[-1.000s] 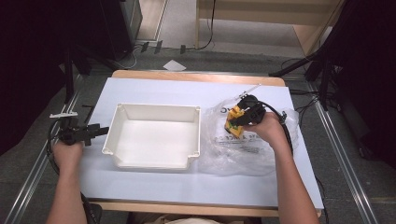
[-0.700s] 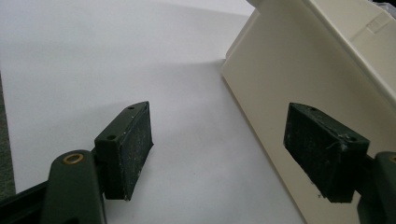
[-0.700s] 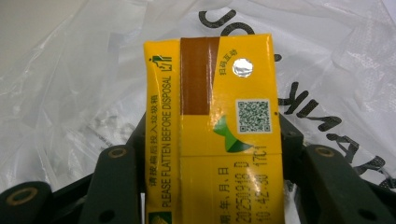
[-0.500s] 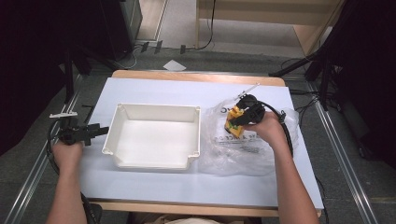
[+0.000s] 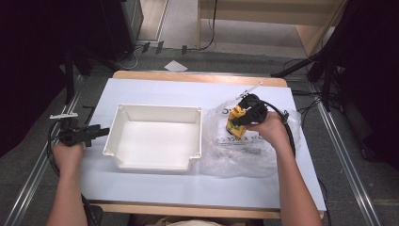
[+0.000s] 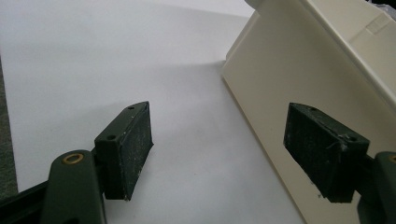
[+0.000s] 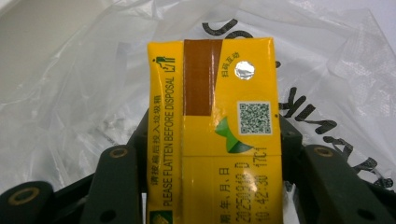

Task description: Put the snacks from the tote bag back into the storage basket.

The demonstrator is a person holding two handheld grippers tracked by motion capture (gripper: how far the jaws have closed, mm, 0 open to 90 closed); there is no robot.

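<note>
The yellow drink carton (image 7: 215, 130) sits clamped between the jaws of my right gripper (image 5: 242, 120), its top face with the foil straw seal and the QR code turned toward the camera. I hold it over the crumpled clear plastic bag (image 5: 244, 150), which lies on the right part of the table (image 5: 155, 92) and bears black lettering. Just left of the bag stands the white plastic tray (image 5: 155, 136), its near corner touching the bag's edge. On the tray's far side, my left gripper (image 5: 89, 134) rests low over the white table top just beside the tray's left wall, its jaws spread wide with nothing between them.
</note>
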